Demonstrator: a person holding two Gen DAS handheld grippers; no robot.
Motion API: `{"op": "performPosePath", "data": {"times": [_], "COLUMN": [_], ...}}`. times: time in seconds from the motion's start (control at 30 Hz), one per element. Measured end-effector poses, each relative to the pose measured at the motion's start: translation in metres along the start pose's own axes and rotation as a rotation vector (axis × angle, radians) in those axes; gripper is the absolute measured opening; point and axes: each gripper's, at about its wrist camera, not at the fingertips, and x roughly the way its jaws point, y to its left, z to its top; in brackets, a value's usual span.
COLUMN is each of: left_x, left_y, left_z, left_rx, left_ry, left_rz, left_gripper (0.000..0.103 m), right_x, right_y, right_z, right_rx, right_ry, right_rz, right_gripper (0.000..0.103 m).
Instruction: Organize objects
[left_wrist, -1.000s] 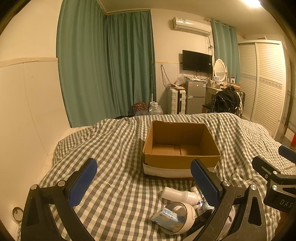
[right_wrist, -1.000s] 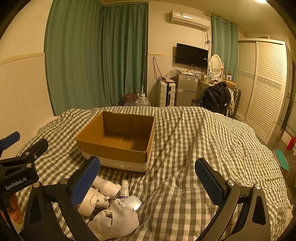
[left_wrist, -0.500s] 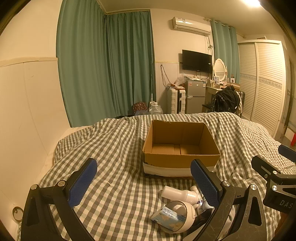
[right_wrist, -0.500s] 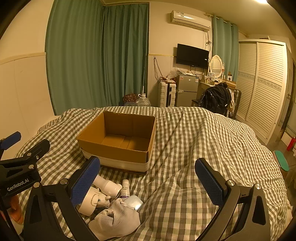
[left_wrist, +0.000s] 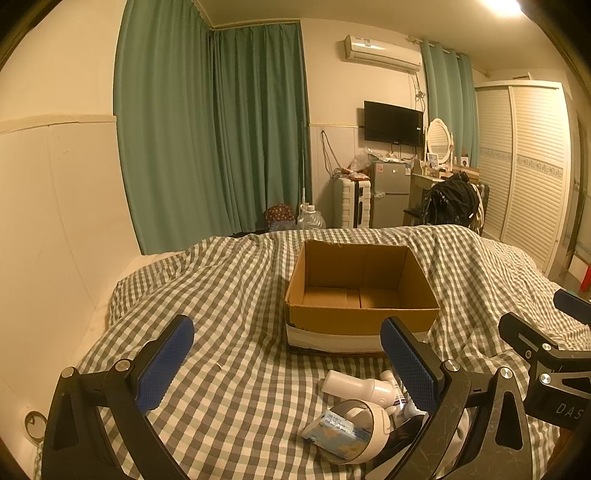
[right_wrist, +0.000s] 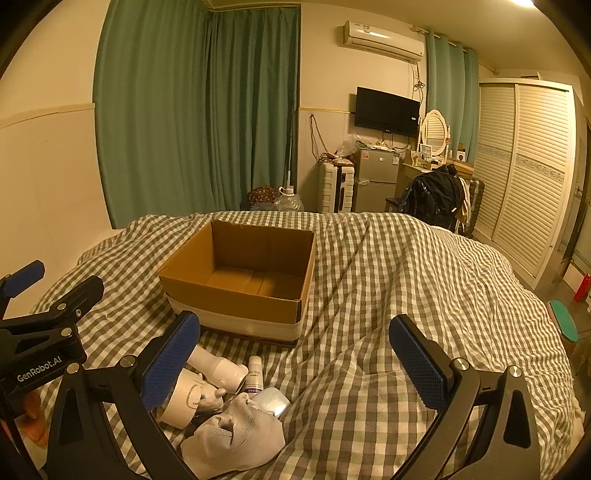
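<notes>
An empty open cardboard box (left_wrist: 360, 295) sits on the checked bedcover; it also shows in the right wrist view (right_wrist: 243, 280). A heap of small items lies in front of it: a white bottle (left_wrist: 356, 386), a roll of tape (left_wrist: 364, 432) with a blue-white packet (left_wrist: 338, 435), a small tube (right_wrist: 255, 376), a white cloth (right_wrist: 236, 439) and a white bottle (right_wrist: 216, 367). My left gripper (left_wrist: 286, 365) is open and empty, left of the heap. My right gripper (right_wrist: 295, 360) is open and empty, above and right of the heap.
The checked bedcover (right_wrist: 406, 280) spreads wide to the right of the box. A cream wall panel (left_wrist: 48, 221) borders the bed on the left. Green curtains, a fridge, a suitcase and a wardrobe (right_wrist: 524, 177) stand beyond the bed.
</notes>
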Motion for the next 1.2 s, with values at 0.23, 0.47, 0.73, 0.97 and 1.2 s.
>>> {"op": "performPosePath", "data": {"times": [0.23,0.47,0.73,0.97,1.2], "left_x": [-0.002,-0.003,0.002,0.019,0.037], "left_y": [0.000,0.000,0.001,0.001,-0.007], "left_z": [0.000,-0.004,-0.010,-0.033,-0.059], "left_rx": [0.009,0.025,0.045,0.065,0.120], "left_ry": [0.001,0.011,0.040,0.113,0.181], "left_rz": [-0.016,-0.052,-0.084,-0.072,-0.071], "left_gripper": [0.103,0.103,0.103,0.103,0.103], "right_x": [-0.005,-0.010,-0.011,0.008,0.038], "right_y": [0.000,0.004,0.008,0.007,0.012], "right_z": [0.001,0.001,0.001,-0.019,-0.050], "right_rx": [0.002,0.000,-0.012,0.002,0.000], "right_ry": [-0.006,-0.007,0.005,0.102,0.256], "right_rz": [0.002,-0.014,-0.007,0.013,0.034], "right_gripper": [0.103,0.103,0.103,0.102,0.097]}}
